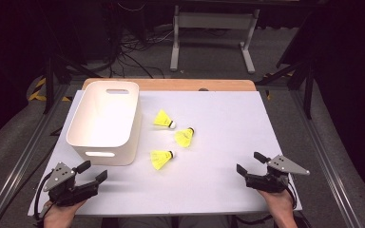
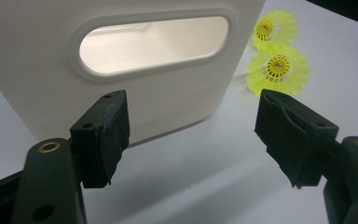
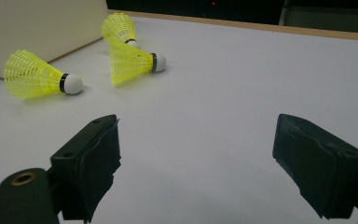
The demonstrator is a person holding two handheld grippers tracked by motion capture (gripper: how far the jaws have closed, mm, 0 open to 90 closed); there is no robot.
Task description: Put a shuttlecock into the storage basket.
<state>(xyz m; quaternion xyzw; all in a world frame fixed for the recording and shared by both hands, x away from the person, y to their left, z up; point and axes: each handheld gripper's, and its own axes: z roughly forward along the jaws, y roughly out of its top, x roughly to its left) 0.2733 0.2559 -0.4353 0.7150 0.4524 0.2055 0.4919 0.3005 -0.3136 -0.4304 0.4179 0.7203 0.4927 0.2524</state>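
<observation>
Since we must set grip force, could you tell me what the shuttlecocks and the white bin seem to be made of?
The shuttlecocks look like yellow plastic mesh skirts, ribbed and see-through, with smooth white caps, probably foam or cork. The white bin seems to be moulded plastic, matte, with rounded corners and a cut-out handle.

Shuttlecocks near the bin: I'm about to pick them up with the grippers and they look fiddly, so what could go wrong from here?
The three yellow shuttlecocks lie on their sides close together, so closing on one may nudge or roll its neighbour. Their light skirts could crush or slip between the fingers. The left gripper sits open right beside the white bin; swinging toward the shuttlecocks, it could bump the bin's corner and shift it.
</observation>
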